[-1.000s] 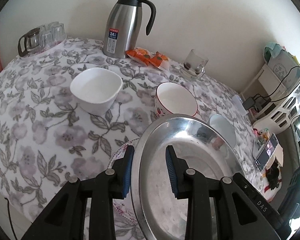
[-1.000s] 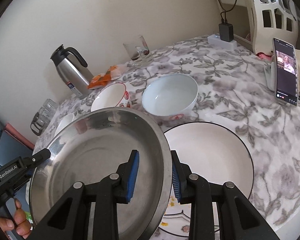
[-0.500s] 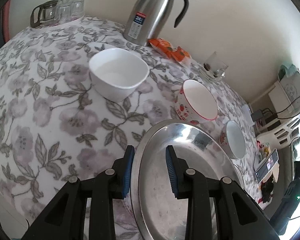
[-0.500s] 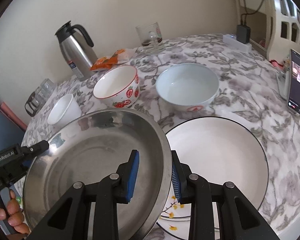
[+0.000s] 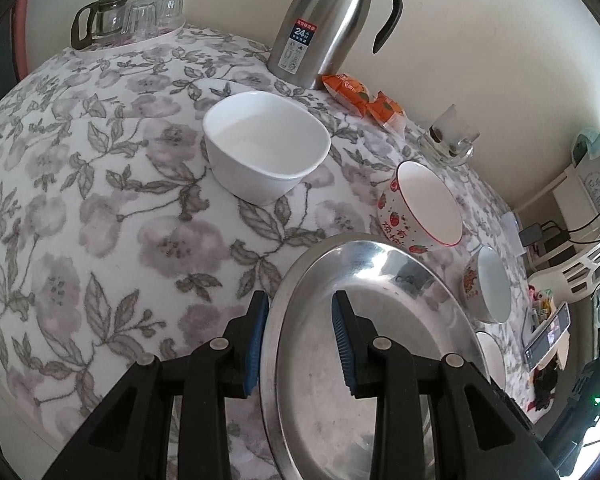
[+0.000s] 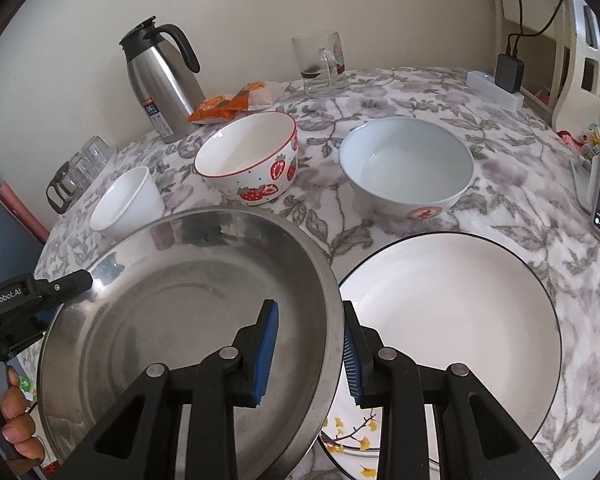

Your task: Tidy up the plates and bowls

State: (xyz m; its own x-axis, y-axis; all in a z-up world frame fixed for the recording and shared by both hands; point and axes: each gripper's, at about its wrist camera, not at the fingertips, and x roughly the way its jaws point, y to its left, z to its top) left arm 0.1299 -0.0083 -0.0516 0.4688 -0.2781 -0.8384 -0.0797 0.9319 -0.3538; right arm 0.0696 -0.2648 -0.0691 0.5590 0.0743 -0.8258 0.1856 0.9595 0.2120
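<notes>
Holding the steel plate (image 6: 180, 320) by opposite rims, left gripper (image 5: 300, 340) and right gripper (image 6: 308, 352) jaws both narrowly clamped on it, now sunk lower just left of the black-rimmed plate (image 6: 460, 320), so set-down looks close.

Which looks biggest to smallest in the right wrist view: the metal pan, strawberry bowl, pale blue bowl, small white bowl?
1. Round steel pan, though it is nearest the camera.
2. Pale blue bowl.
3. Strawberry-patterned white bowl, close to the blue one in size.
4. Small plain white bowl.
</notes>
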